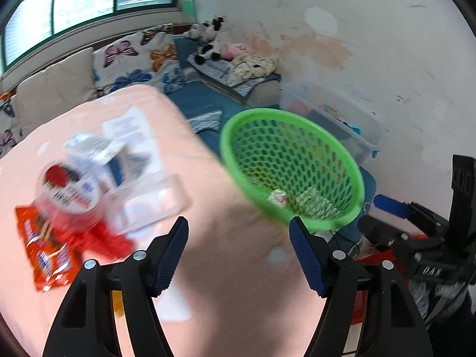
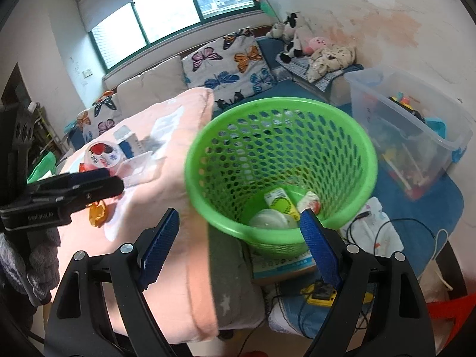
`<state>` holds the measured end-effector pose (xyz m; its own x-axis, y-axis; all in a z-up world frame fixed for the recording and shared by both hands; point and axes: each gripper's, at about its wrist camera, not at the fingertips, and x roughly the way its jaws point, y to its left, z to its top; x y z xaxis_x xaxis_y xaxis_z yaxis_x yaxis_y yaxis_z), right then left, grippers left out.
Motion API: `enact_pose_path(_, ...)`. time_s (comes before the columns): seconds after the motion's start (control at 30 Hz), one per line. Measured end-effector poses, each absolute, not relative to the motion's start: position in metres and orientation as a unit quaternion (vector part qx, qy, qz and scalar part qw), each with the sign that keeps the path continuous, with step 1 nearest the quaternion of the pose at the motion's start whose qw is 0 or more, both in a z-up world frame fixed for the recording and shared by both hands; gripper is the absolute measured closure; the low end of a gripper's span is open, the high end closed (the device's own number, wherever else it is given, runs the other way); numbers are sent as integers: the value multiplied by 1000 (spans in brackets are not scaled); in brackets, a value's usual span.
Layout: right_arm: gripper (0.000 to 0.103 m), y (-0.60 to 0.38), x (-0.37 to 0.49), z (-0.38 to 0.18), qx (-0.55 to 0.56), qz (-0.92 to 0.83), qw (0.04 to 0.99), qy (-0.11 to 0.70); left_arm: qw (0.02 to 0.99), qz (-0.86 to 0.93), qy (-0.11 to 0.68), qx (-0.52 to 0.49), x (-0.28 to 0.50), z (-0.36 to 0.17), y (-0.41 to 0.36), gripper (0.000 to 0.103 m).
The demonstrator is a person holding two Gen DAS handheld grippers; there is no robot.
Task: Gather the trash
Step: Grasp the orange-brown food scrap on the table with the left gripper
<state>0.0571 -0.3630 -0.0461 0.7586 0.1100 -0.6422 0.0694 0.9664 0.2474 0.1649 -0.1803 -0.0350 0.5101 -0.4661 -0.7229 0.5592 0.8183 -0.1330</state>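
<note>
Both my grippers are spread and empty. The clear plastic box (image 1: 145, 202) lies just ahead-left of my left gripper (image 1: 239, 255), the nearer one. My right gripper (image 2: 238, 244) hangs by the green basket (image 2: 279, 160).

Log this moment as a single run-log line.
left gripper: open, empty | right gripper: open, empty | green basket: holds trash | clear box, red wrapper: on table
</note>
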Motion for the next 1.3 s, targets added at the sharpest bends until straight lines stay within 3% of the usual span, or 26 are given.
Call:
enact_pose_path(0.5,20,-315,75,-45,108,57,927,355,886,-174,430,7,162,-70,-84,30)
enact_pose_path(1.13,20,-297,82,-55,106,79,921,368,872,-98,478,-33,187,-100,-84,30)
enact_pose_path(1.3,20,-296,84,-56,106,81,920,369,875,-75,478,-24,192,-100,-89,39)
